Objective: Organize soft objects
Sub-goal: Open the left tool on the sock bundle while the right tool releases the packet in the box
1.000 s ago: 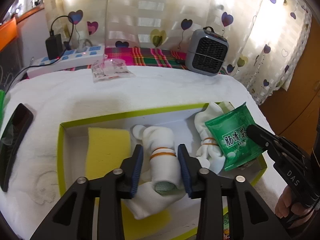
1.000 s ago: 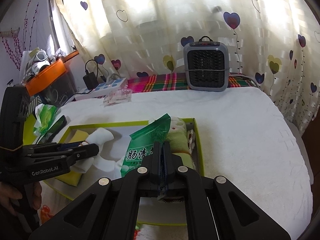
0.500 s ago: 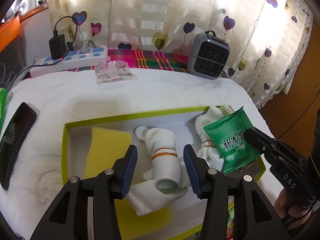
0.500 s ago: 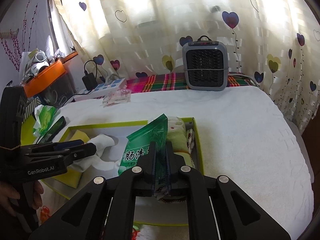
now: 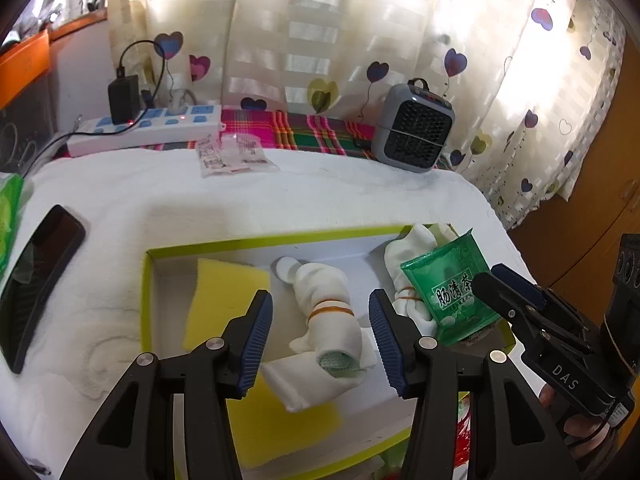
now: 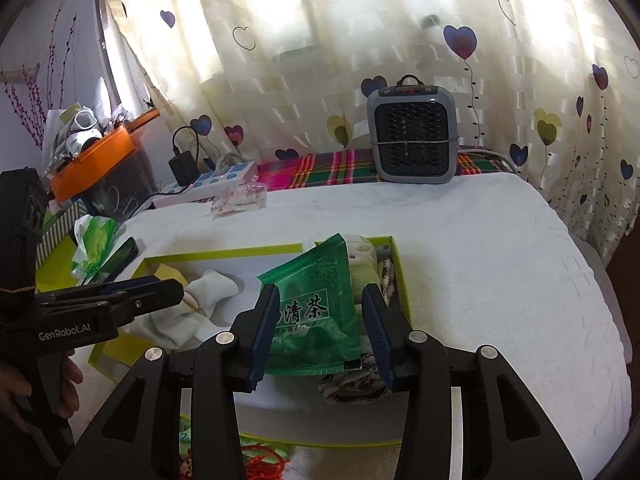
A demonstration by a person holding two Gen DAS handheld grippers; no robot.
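A lime-edged white box (image 5: 256, 241) lies on the white towel. It holds a yellow sponge (image 5: 224, 292), a rolled white sock with an orange band (image 5: 328, 308), a second white sock bundle (image 5: 404, 264) and a green tea packet (image 5: 448, 292). My left gripper (image 5: 320, 336) is open above the rolled sock, not touching it. In the right wrist view my right gripper (image 6: 322, 332) is open, and the green packet (image 6: 316, 312) lies loose between its jaws over the box's right end (image 6: 400, 268), beside a pale green soft item (image 6: 366, 268).
A grey fan heater (image 5: 414, 136) stands at the back. A power strip (image 5: 144, 132) and a clear plastic bag (image 5: 236, 154) lie at the back left. A black phone (image 5: 40, 276) and a green tissue pack (image 6: 94, 240) lie left of the box. Red string (image 6: 260, 460) lies below the box.
My left gripper opened off the rolled sock and drew back. My right gripper opened and let go of the green packet, which now rests in the box.
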